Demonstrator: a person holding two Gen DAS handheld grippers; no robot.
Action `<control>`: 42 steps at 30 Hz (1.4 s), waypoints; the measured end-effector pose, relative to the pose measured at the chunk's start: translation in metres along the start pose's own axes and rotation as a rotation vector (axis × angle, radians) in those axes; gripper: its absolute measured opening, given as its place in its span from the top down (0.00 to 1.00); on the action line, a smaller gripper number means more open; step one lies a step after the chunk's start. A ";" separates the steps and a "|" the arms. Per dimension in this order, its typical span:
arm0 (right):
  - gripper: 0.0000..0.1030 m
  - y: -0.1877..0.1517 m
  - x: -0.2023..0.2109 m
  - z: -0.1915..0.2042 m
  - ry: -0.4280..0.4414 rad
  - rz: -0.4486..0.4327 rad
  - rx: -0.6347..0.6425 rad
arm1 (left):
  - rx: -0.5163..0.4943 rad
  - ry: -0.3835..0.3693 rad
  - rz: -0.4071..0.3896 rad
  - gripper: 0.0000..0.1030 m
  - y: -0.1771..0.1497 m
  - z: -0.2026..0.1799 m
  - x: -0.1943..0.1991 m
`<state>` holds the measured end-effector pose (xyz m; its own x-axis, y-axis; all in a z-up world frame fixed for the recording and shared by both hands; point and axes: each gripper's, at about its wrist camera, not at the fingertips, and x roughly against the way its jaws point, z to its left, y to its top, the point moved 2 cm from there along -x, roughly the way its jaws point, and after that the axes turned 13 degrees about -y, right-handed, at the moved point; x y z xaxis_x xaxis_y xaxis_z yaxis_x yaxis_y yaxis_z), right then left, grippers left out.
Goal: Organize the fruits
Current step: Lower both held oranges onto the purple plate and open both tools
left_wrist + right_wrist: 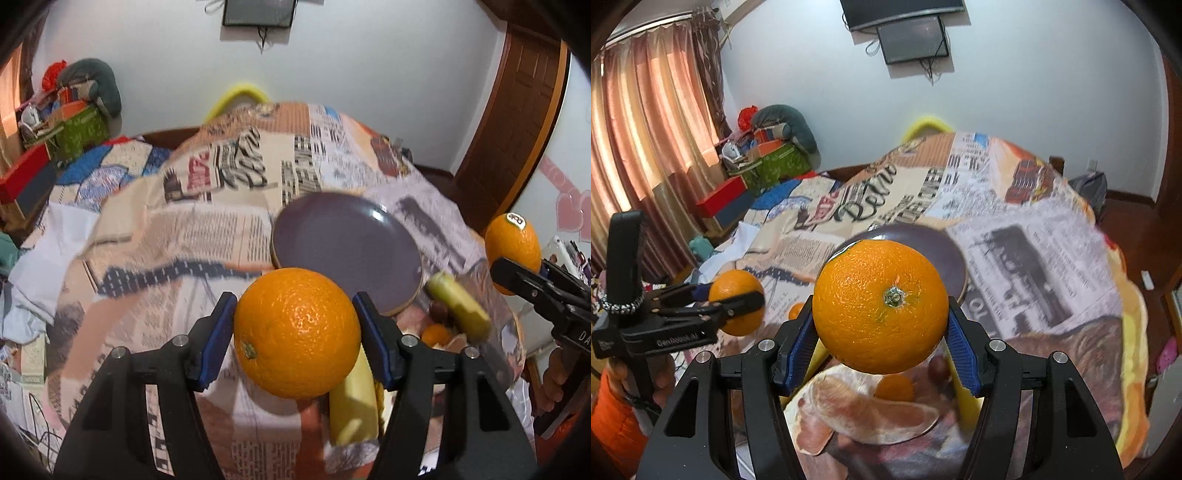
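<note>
Left wrist view: the left gripper [297, 334] pinches an orange [297, 332] between its blue pads, held above the bed, with the plate [347, 251] at 1 o'clock. Right gripper [881, 328] likewise clamps a second orange [881, 306], the plate [945, 254] at 1 o'clock behind it and a banana [354, 402] below.

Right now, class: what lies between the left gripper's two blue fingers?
An orange, clamped between the left gripper's blue fingers, in the left wrist view.
</note>
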<state>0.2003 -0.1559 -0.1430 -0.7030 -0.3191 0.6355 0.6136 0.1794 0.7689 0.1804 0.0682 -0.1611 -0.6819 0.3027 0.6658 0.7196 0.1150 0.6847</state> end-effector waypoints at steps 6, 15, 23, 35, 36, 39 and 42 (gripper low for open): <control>0.41 0.021 0.005 -0.006 -0.035 -0.065 0.012 | -0.027 -0.011 -0.074 0.38 0.029 -0.009 0.009; 0.41 0.047 -0.008 -0.010 -0.069 -0.124 0.029 | -0.068 -0.026 -0.125 0.38 0.065 -0.020 -0.002; 0.41 0.054 -0.043 -0.009 -0.053 -0.085 0.039 | -0.070 -0.039 -0.111 0.38 0.088 -0.017 -0.035; 0.41 0.055 -0.105 -0.012 -0.062 0.031 0.105 | -0.076 -0.022 -0.027 0.38 0.100 -0.004 -0.096; 0.41 0.054 -0.117 -0.012 -0.060 0.062 0.118 | -0.074 -0.021 -0.015 0.38 0.101 -0.002 -0.103; 0.41 0.053 -0.125 -0.013 -0.059 0.088 0.125 | -0.069 -0.013 0.011 0.38 0.100 0.003 -0.117; 0.41 0.052 -0.136 -0.014 -0.057 0.122 0.143 | -0.063 -0.014 0.042 0.38 0.099 0.008 -0.130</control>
<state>0.3327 -0.1163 -0.1901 -0.6481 -0.2343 0.7246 0.6412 0.3456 0.6852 0.3417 0.0481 -0.1827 -0.6488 0.3194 0.6907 0.7379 0.0422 0.6736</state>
